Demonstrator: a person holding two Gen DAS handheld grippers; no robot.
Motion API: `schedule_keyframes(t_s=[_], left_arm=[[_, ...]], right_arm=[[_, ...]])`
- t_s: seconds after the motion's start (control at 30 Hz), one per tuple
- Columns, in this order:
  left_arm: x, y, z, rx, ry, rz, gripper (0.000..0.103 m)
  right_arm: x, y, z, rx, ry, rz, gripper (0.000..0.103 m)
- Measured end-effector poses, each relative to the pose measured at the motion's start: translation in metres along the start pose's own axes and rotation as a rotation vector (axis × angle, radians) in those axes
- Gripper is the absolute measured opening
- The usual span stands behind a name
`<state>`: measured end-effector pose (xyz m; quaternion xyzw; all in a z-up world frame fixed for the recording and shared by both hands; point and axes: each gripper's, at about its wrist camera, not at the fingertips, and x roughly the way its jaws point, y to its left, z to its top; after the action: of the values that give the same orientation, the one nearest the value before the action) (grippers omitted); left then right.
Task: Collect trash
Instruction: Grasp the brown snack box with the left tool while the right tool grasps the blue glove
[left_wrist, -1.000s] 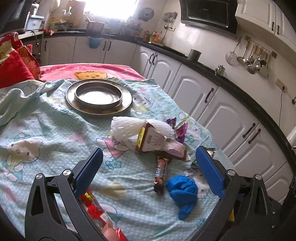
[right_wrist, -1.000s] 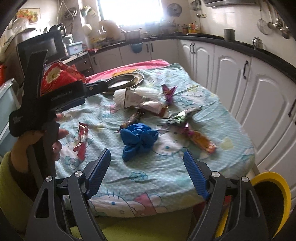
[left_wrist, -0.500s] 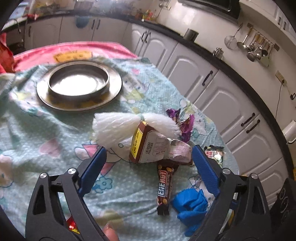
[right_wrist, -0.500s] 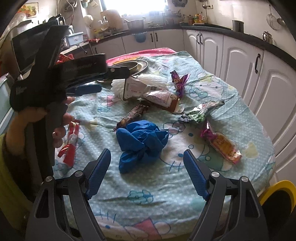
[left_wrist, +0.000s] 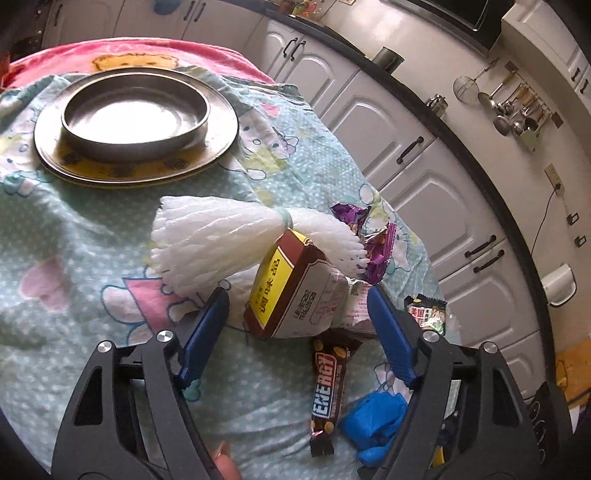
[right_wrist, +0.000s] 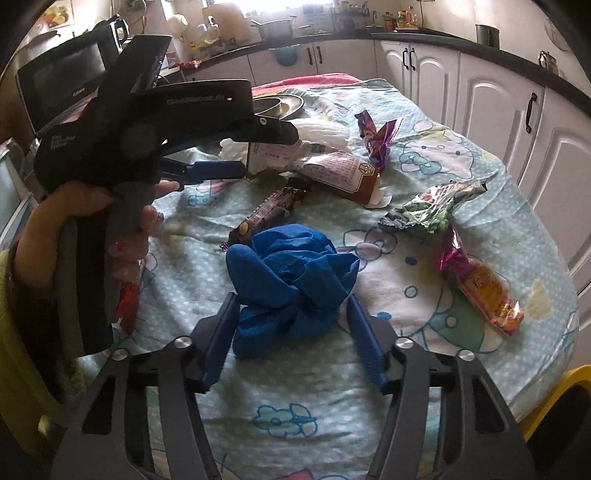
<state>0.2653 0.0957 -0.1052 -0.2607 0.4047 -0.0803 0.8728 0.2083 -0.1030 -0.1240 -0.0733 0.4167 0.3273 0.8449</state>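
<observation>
Trash lies on a table under a cartoon-print cloth. In the left wrist view my left gripper (left_wrist: 297, 295) straddles a brown and yellow packet (left_wrist: 288, 291). Its jaws are closing and the pads do not press on the packet. A white foam net (left_wrist: 221, 236), a purple wrapper (left_wrist: 376, 247) and an energy bar (left_wrist: 328, 384) lie close by. In the right wrist view my right gripper (right_wrist: 291, 301) is closing around a crumpled blue glove (right_wrist: 288, 273), its pads just beside the glove's sides.
A metal dish on a round plate (left_wrist: 221, 147) stands at the far end. A green wrapper (right_wrist: 432, 210), a pink-orange packet (right_wrist: 480, 284) and a red wrapper (right_wrist: 127, 302) lie on the cloth. White cabinets (left_wrist: 424, 206) run along the right. A yellow rim (right_wrist: 554, 398) shows below the table's edge.
Both grippers moved forward and down. The left came up to the brown packet and the right settled around the blue glove. Both pairs of jaws narrowed.
</observation>
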Motion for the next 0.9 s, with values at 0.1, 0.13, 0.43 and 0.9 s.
schedule_keyframes(t_s=[0.1,0.13,0.43,0.9], left_arm=[[0.004,0.001,0.001,-0.011,0.005,-0.009,0.061],[0.003,0.001,0.001,-0.010,0.006,-0.008,0.060],[0.004,-0.006,-0.004,0.028,0.024,-0.009,0.041],[-0.032,-0.022,-0.026,0.076,-0.052,-0.008,0.036]], right_arm=[[-0.001,-0.002,0.000,0.007,0.005,0.008,0.044],[-0.001,-0.004,-0.001,0.011,0.006,0.010,0.044],[-0.005,-0.007,-0.004,0.005,0.014,0.018,0.033],[-0.019,-0.003,-0.012,0.001,0.031,0.054,0.017]])
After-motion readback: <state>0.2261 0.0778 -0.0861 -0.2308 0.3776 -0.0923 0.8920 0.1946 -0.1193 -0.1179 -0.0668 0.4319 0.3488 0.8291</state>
